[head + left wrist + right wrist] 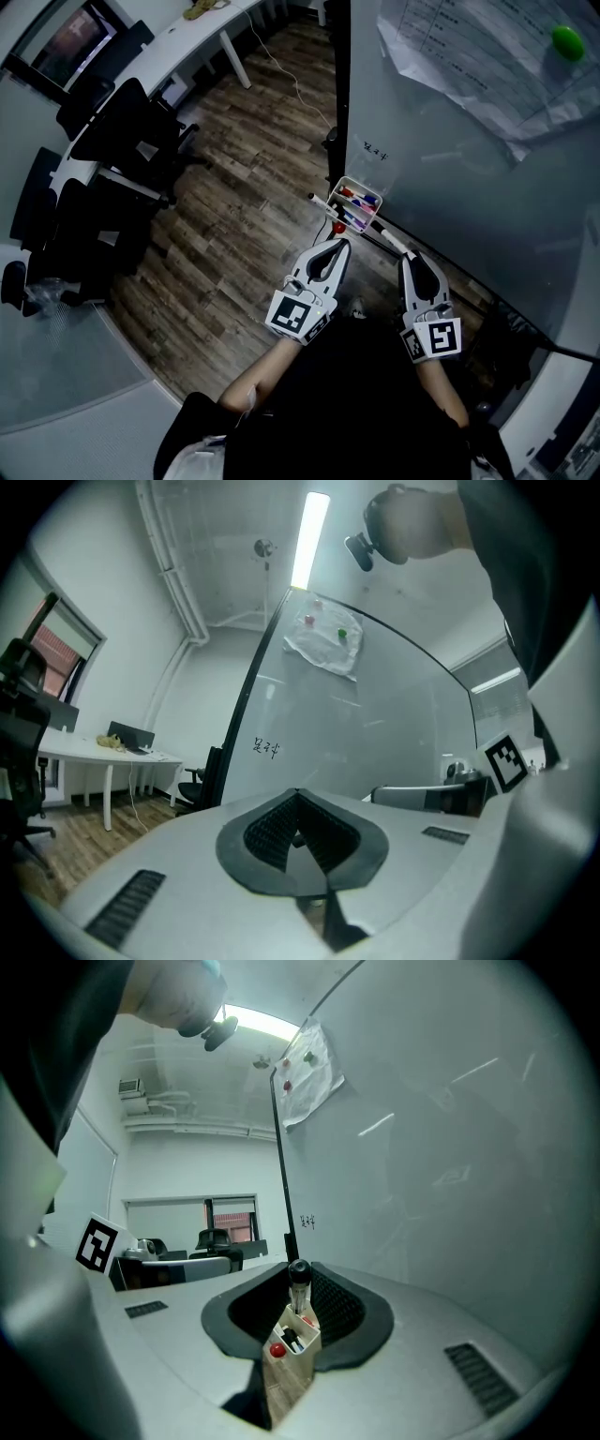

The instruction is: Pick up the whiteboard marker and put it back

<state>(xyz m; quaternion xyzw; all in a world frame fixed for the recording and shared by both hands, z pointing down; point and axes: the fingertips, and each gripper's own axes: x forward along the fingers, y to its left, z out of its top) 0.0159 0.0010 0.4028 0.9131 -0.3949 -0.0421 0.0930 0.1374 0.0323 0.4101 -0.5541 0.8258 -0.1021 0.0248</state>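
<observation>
Right gripper [409, 260] fingers pinch black-capped white whiteboard marker [299, 1286]; left gripper [298, 797] fingers are closed, empty. Align it over clear plastic tray [281, 1380], lower centre, before release.

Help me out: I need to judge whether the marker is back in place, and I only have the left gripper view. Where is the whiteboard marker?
Observer: The right gripper holds the whiteboard marker between its jaws, black cap pointing forward.
Operator: Where does it go back?
Observer: A clear box hangs on the whiteboard just ahead of that gripper. The held marker is not in it.
Operator: Is anything in the box already?
Observer: Yes, other markers, with red and blue showing among them.
</observation>
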